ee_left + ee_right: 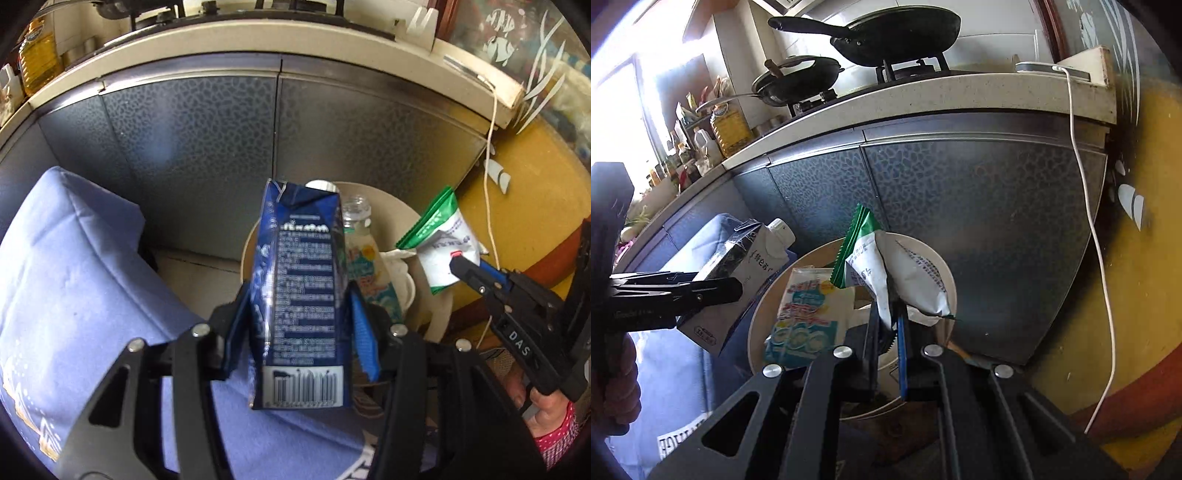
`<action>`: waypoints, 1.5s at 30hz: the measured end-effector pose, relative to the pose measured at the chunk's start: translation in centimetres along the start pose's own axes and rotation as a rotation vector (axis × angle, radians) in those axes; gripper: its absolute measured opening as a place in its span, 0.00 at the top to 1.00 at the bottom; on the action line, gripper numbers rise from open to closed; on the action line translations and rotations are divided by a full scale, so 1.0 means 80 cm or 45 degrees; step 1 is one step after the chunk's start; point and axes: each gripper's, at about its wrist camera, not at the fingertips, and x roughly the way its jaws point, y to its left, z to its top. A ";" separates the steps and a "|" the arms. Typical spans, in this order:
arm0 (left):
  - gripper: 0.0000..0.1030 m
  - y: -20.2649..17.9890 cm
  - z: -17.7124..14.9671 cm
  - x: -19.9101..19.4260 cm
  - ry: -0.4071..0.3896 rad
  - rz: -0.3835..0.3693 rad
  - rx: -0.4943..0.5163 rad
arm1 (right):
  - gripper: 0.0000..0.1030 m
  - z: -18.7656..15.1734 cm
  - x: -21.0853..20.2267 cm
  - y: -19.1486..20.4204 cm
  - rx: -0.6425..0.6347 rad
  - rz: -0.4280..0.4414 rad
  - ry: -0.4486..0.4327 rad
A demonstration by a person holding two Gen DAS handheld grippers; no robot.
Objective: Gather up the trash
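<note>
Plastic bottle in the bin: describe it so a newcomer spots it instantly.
Find the round beige bin on the floor before the grey cabinet doors. Inside stands a clear, capless plastic bottle. Its pale blue and pink label sets it apart from the white scraps beside it.

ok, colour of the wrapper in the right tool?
White with a green serrated edge; the wrapper shows best in the right wrist view.

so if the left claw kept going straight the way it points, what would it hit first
Probably the round bin and the plastic bottle already in it; the held blue carton would touch first. Depth is hard to judge.
</note>
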 end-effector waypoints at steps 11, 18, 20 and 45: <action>0.40 -0.029 0.002 0.067 0.152 0.032 0.114 | 0.71 -0.006 0.034 0.008 0.079 -0.005 0.038; 0.34 -0.041 -0.009 0.054 0.097 0.093 0.128 | 0.46 -0.042 0.008 0.014 0.265 -0.012 -0.077; 0.31 -0.043 -0.010 0.040 0.052 0.106 0.121 | 0.46 -0.051 0.004 0.024 0.279 -0.035 -0.089; 0.29 0.010 -0.120 -0.141 -0.199 0.151 -0.144 | 0.40 -0.119 -0.154 0.139 0.013 0.069 -0.411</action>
